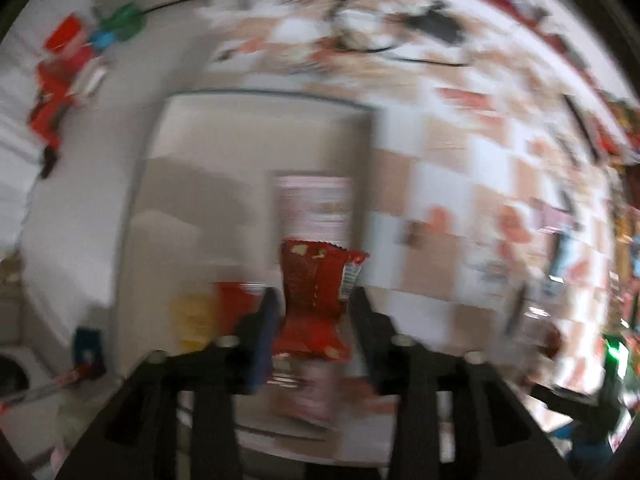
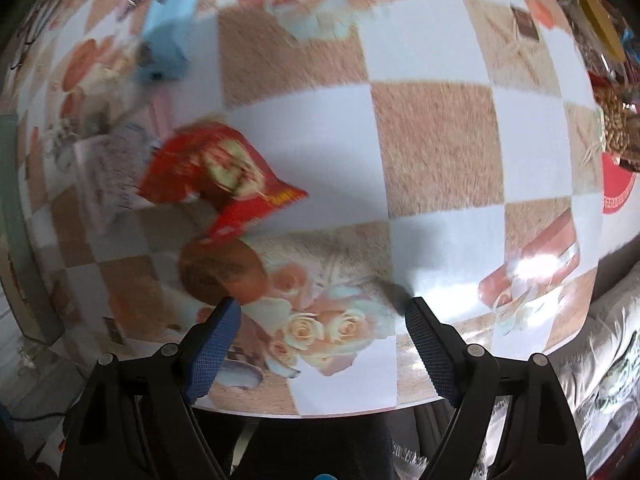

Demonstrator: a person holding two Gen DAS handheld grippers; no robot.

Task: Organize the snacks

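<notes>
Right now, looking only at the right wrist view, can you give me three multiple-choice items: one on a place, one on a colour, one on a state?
1. Where does the red snack packet lie?
A. on a chair
B. on the checked tablecloth
C. inside a beige box

2. What colour are the pads of the right hand-held gripper?
A. green
B. yellow
C. blue

3. In what state is the right hand-held gripper?
A. open, with nothing between its fingers
B. shut on the packet
C. shut and empty

Key:
1 B, the packet rests flat on the brown and white squares.
2 C, both pads show a blue textured surface.
3 A, the fingers stand wide apart and only the cloth shows between them.
</notes>
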